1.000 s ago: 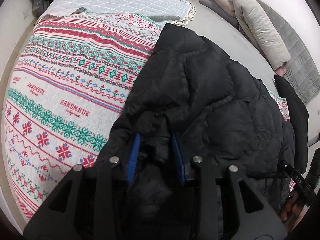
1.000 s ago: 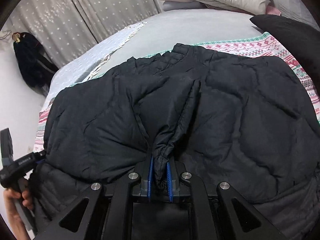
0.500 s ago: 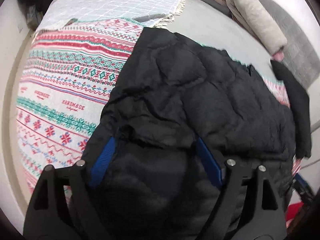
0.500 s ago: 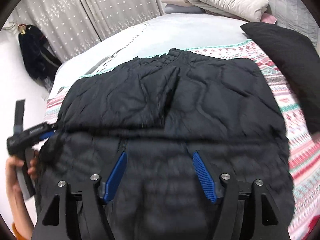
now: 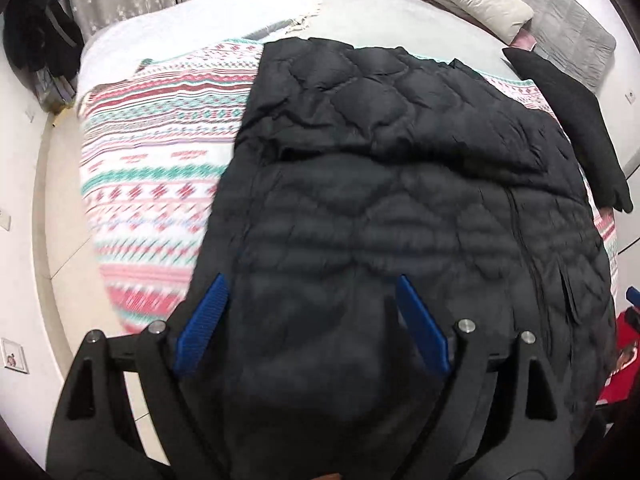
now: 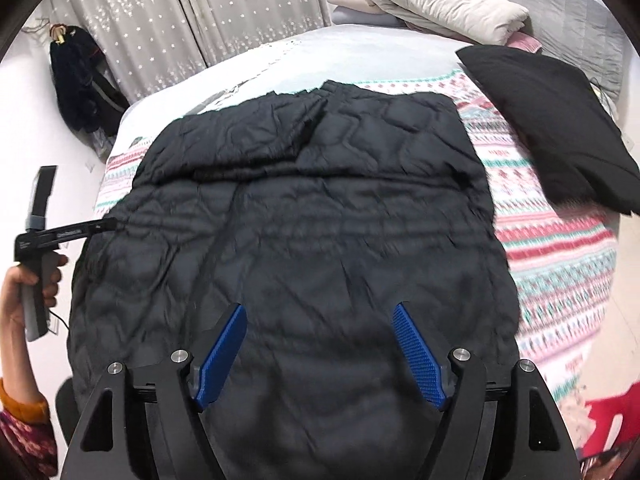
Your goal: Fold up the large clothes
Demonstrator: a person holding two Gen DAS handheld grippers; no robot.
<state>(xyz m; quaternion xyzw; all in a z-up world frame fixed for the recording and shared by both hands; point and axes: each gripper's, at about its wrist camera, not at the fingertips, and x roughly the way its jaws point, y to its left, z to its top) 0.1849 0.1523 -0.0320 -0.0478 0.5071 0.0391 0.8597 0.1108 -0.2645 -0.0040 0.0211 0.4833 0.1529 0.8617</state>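
A large black quilted jacket [image 5: 400,184] lies spread on a patterned blanket [image 5: 160,160] on the bed, with its far part folded over toward me; it also fills the right wrist view [image 6: 304,232]. My left gripper [image 5: 310,308] is open and empty above the jacket's near edge. My right gripper [image 6: 320,336] is open and empty above the jacket's near part. The left gripper also shows, held in a hand, at the left edge of the right wrist view [image 6: 60,236], beside the jacket's left side.
A black cushion [image 6: 548,128] lies on the bed to the right of the jacket. Folded pillows and bedding [image 6: 440,4] are stacked at the far side. A dark bag [image 6: 80,84] hangs by the curtain. Something red [image 6: 608,412] sits low at the right.
Both grippers let go of the jacket fabric and opened wide. They pulled back and up from the jacket, which now lies flat with its fold laid over.
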